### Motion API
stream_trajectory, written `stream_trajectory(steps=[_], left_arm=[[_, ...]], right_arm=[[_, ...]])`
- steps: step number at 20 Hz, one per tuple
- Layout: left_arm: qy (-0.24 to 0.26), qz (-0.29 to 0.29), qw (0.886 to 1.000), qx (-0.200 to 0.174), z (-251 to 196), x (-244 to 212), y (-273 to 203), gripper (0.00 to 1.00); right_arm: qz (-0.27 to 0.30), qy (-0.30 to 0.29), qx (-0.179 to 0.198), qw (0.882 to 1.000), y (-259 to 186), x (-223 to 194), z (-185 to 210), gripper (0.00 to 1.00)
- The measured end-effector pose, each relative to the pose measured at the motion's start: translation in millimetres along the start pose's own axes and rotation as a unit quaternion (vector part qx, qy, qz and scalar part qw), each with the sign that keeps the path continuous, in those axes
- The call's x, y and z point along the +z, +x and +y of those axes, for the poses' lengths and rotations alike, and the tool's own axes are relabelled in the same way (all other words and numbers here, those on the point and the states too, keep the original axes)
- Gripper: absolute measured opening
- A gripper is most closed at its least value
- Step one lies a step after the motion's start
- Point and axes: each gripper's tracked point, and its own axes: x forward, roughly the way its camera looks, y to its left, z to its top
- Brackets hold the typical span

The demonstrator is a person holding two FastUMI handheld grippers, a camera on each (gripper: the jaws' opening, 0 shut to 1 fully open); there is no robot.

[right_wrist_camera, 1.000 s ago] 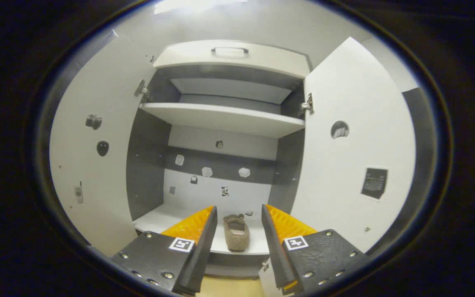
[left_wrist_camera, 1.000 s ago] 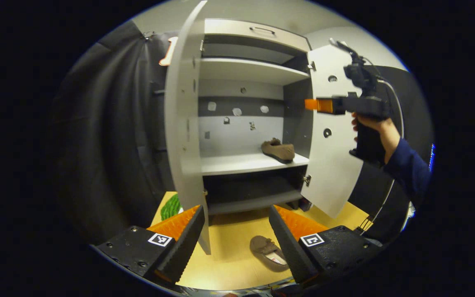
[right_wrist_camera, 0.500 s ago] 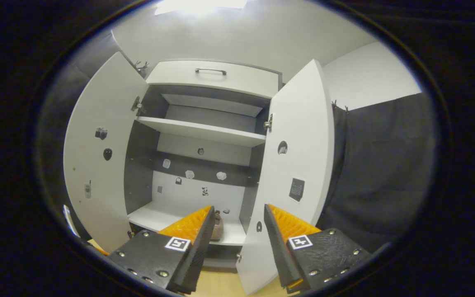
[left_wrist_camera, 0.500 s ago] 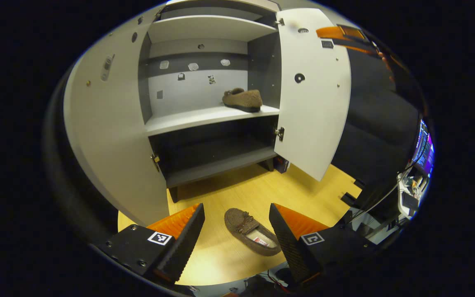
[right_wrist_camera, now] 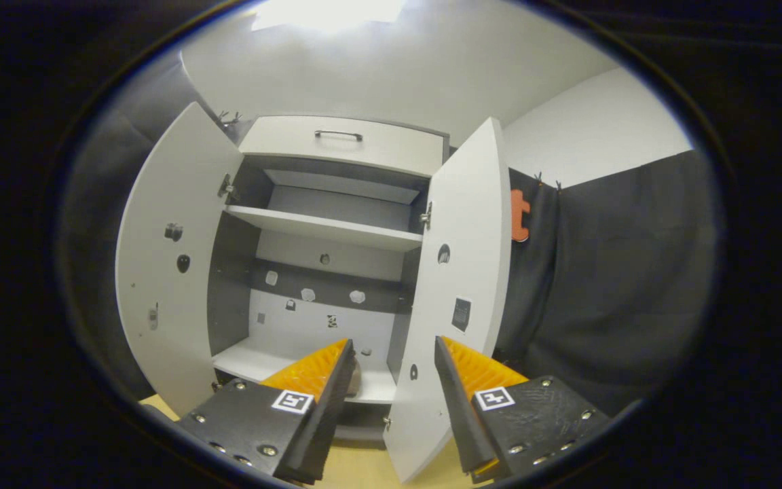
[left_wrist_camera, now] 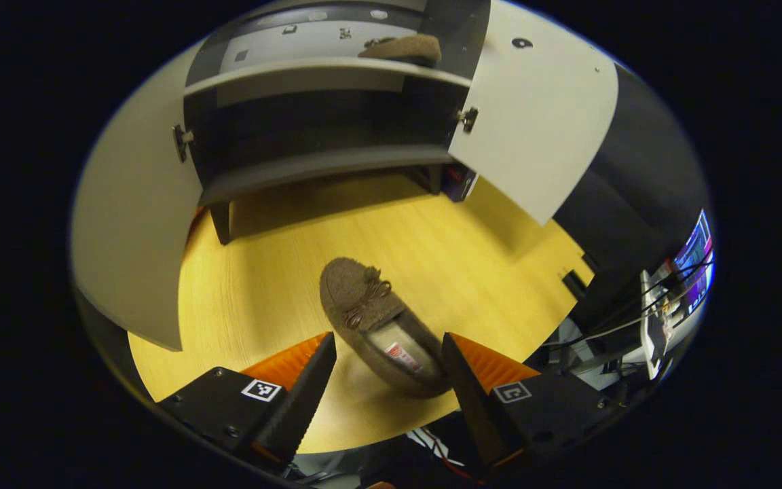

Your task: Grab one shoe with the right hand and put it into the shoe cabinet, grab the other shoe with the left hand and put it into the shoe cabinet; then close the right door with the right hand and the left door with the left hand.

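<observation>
- In the left gripper view, the left gripper (left_wrist_camera: 385, 380) points down at a wooden floor (left_wrist_camera: 472, 258), its fingers spread wide with nothing between them pressed.
- A brown slipper (left_wrist_camera: 374, 324) lies on the floor between the fingers, toe toward 12 o'clock; its heel sits near the finger (left_wrist_camera: 462, 384) at 5 o'clock, and contact cannot be told.
- At 12 o'clock in this view, the second slipper (left_wrist_camera: 401, 47) rests on a shelf (left_wrist_camera: 309, 68) of the shoe cabinet (left_wrist_camera: 316, 163), toward the shelf's right end.
- Both doors stand open: the left door (left_wrist_camera: 129, 224) at 9 o'clock, the right door (left_wrist_camera: 533, 122) at 1 o'clock.
- A lit screen (left_wrist_camera: 693, 261) and cables sit at 4 o'clock.
- The right gripper view looks level at the cabinet from farther back, showing a top drawer (right_wrist_camera: 343, 141) with a handle and an upper shelf (right_wrist_camera: 326, 227).
- The right gripper (right_wrist_camera: 391, 380) is held open and empty, its fingers framing the right door's lower edge at 6 o'clock.
- A sliver of the shelved slipper peeks beside the finger (right_wrist_camera: 326, 397) at 6 o'clock.
</observation>
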Motion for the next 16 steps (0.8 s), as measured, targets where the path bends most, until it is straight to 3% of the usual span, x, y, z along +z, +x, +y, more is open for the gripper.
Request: stream_trajectory(steps=[7, 8, 9, 14, 16], left_arm=[[-0.048, 0.058, 0.997, 0.016, 25.9, -28.1, 53.2, 0.94], [-0.059, 0.064, 0.996, 0.013, 25.6, -28.3, 57.0, 0.9], [-0.069, 0.064, 0.995, 0.013, 25.1, -26.5, 62.0, 0.8], [-0.105, 0.078, 0.991, 0.023, 31.5, -24.4, 71.4, 0.6], [-0.126, 0.079, 0.988, 0.029, 37.2, -25.0, 70.9, 0.39]], right_arm=[[0.003, -0.024, -0.039, 0.999, -28.1, -0.4, -24.7, 0.72], [0.006, -0.024, -0.044, 0.999, -31.7, -2.2, -28.4, 0.72], [0.009, -0.025, -0.049, 0.998, -35.4, -3.9, -31.9, 0.71], [0.019, -0.026, -0.067, 0.997, -45.0, -10.2, -40.7, 0.71], [0.019, -0.026, -0.069, 0.997, -48.5, -11.8, -41.2, 0.71]])
